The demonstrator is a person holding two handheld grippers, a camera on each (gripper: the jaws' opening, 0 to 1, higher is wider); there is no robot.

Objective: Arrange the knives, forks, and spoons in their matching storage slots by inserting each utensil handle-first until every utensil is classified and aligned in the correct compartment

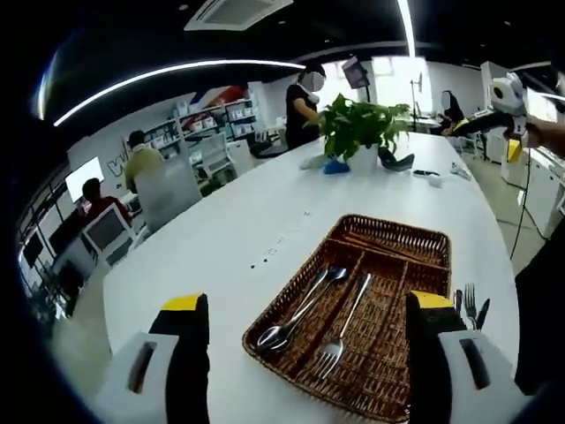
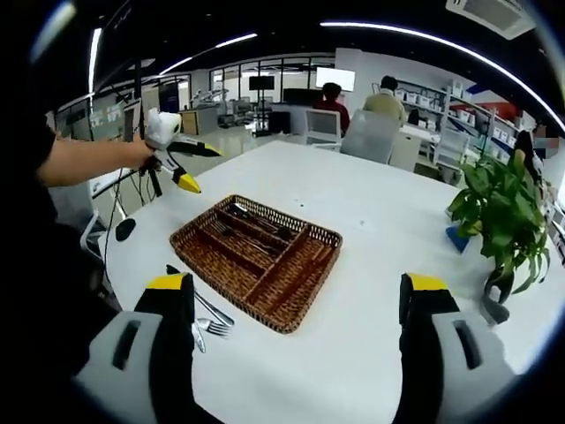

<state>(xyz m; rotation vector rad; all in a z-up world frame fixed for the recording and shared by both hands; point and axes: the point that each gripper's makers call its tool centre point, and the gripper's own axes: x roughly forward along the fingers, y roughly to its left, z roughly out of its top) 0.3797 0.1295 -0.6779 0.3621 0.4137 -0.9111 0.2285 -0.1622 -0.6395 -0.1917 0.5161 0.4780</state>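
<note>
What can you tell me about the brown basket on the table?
The basket is a flat, rectangular tray woven from brown wicker, with low walls and long dividers splitting it into slots. It lies flat on the white table. In the left gripper view, two spoons lie in one slot and a fork in the next. More cutlery lies on the table beside it. Neither gripper touches it.

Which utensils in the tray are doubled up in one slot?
The two spoons in the wicker tray, lying together in its left slot in the left gripper view. The fork lies alone in the next slot.
</note>
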